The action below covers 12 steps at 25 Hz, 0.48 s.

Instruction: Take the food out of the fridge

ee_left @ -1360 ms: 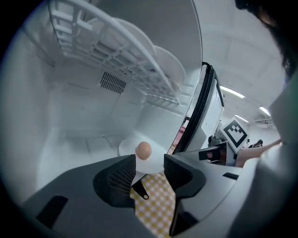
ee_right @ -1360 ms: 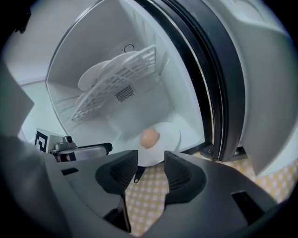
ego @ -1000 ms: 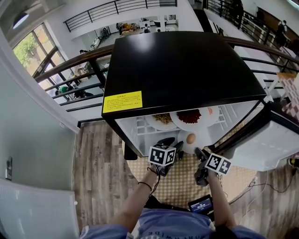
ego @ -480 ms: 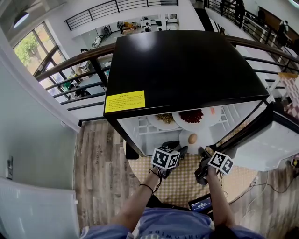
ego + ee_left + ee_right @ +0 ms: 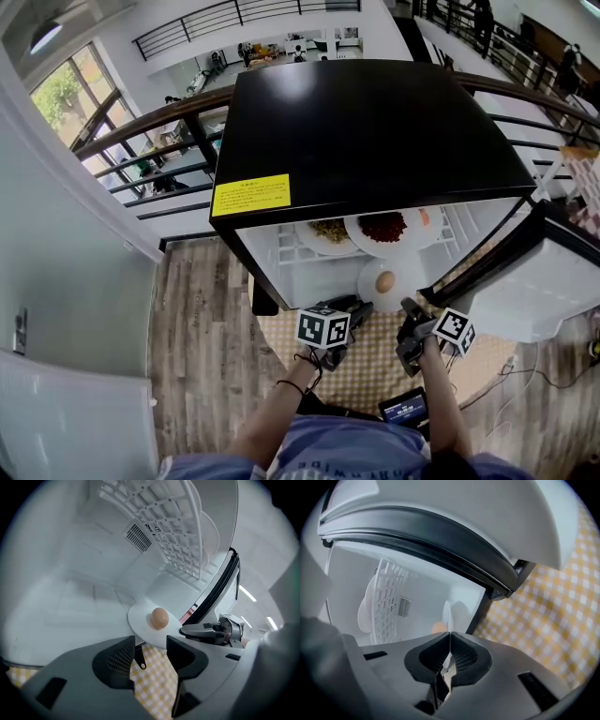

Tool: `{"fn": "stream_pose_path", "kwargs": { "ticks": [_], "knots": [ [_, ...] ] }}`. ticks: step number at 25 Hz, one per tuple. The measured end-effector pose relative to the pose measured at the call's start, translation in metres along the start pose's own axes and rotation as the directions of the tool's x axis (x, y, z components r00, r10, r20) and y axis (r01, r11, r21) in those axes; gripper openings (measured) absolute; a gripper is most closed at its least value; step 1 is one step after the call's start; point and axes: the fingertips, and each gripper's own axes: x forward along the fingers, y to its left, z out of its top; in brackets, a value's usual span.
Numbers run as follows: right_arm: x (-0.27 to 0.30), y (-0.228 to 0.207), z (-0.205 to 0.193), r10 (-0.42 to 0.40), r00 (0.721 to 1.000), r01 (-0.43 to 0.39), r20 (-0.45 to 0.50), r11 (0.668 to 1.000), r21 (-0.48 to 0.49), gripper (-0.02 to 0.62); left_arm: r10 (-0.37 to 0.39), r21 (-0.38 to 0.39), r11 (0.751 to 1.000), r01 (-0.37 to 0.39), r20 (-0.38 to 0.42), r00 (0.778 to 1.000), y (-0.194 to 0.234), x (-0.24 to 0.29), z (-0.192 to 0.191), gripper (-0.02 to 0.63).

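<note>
Here, left tool [image 5: 354, 307] [image 5: 150, 651] open, just widening, empty, tips at rim of plate [image 5: 368, 287] [image 5: 139, 620]. Right tool [image 5: 407, 307] [image 5: 449, 644] just closed, pinching that rim. Egg [image 5: 384, 280] [image 5: 159, 618] on plate, low in fridge [image 5: 375, 131]. Farther up, two dishes [image 5: 384, 230] of food on shelf [image 5: 289, 249].

Fridge [image 5: 375, 131] door [image 5: 539, 295] standing wide at right, leaving mouth open. Wire shelf [image 5: 286, 251], loaded with dishes [image 5: 384, 228], capping lower bay and keeping headroom low. Plate [image 5: 367, 289] with egg [image 5: 384, 280] sitting at bay's front, blocking centre; bay floor [image 5: 79, 602] left of plate lying bare, offering way in. Door edge [image 5: 469, 267] crowding right side.
</note>
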Motion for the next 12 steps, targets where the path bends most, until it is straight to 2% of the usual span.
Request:
{"fn": "stream_pose_path", "kwargs": {
  "ticks": [4,12],
  "knots": [
    [-0.009,0.001,-0.009,0.022,1.0,-0.021,-0.016,1.0,0.019,0.02,-0.013,-0.038,0.999,0.014,0.012,1.0,-0.006,-0.005,-0.012,0.204],
    [-0.028,-0.002,-0.022,0.049,0.997,-0.046,-0.067,0.998,0.04,0.02,-0.04,-0.171,0.984,0.052,0.073,0.997,-0.017,-0.016,-0.031,0.204]
  ]
}}
